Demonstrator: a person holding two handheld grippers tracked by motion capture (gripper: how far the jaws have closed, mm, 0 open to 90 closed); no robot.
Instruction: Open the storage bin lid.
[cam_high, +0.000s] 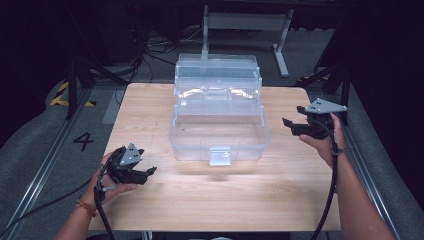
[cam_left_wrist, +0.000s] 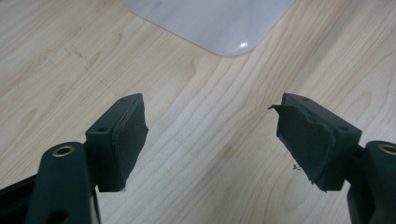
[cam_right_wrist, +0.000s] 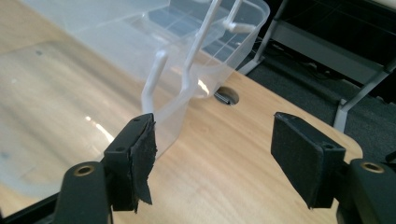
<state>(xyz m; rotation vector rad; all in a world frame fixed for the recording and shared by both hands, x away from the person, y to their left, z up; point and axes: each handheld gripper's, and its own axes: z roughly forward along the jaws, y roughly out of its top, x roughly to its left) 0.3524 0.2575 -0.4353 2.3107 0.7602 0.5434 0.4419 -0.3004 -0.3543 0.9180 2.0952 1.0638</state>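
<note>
Left of the box (cam_high: 219, 131), near its front corner, the left gripper (cam_high: 145, 172) hovers low with jaws apart, nothing between them. The box stands open mid-surface (cam_high: 150, 200), trays folded back, seemingly empty. Right of it, the right gripper (cam_high: 289, 125) is likewise apart. Likely an approach step; next, reaching the trays to close it

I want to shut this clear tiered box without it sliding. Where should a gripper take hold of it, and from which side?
Probably the raised upper tray section of the clear box, by its right end wall, coming in from the right with the open right gripper. The thin white link arms hinge there, and the thin upright wall looks narrow enough to fit between the jaws. The open left gripper could steady the front latch.
</note>
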